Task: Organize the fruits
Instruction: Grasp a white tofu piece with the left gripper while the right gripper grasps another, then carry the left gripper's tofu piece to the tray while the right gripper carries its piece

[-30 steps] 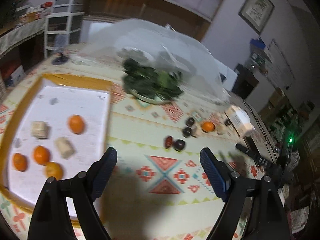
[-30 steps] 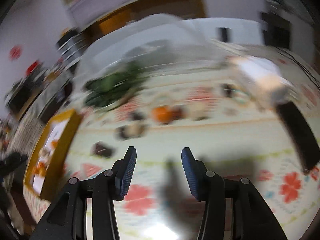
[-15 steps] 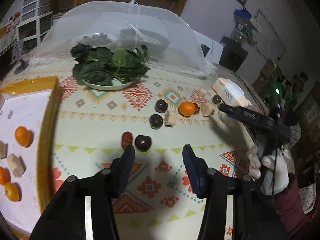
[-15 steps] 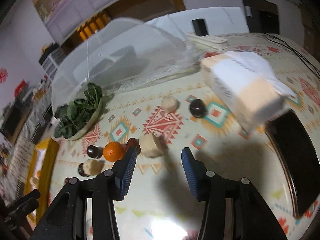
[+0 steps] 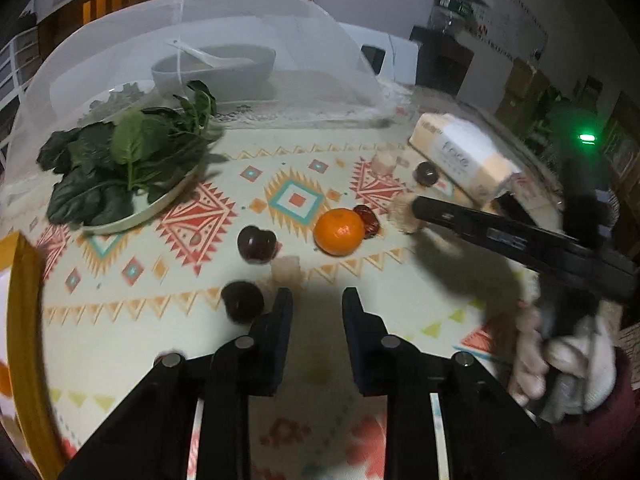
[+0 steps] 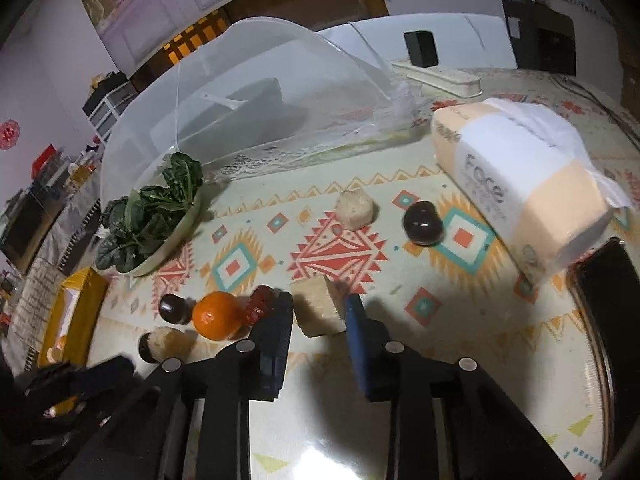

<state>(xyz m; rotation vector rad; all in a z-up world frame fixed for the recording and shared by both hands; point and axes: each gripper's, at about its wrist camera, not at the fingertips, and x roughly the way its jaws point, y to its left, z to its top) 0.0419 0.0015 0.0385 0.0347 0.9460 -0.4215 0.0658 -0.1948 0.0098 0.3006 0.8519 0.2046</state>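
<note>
Fruit lies loose on the patterned tablecloth: an orange [image 5: 339,231], a red date [image 5: 368,216], two dark plums [image 5: 256,244] [image 5: 243,302] and pale beige chunks [image 5: 286,270]. My left gripper [image 5: 316,308] hovers just short of this cluster, its jaws closing with nothing between them. In the right wrist view, my right gripper [image 6: 318,312] is closing on a pale chunk [image 6: 318,308], and both pads touch its sides. The orange [image 6: 216,316] and date [image 6: 262,304] sit just left of it. Another chunk [image 6: 354,210] and a plum [image 6: 422,222] lie farther back.
A yellow-rimmed tray [image 5: 24,320] lies at the far left. A plate of spinach [image 5: 120,168] stands in front of a mesh food cover [image 5: 200,40] over a bowl. A tissue pack [image 6: 520,184] and a dark phone [image 6: 608,320] are at the right. A person's gloved hand [image 5: 560,360] holds the right gripper.
My left gripper swung right from the tray to the fruit cluster and its jaws narrowed. My right gripper dropped toward the pale chunk and closed around it.
</note>
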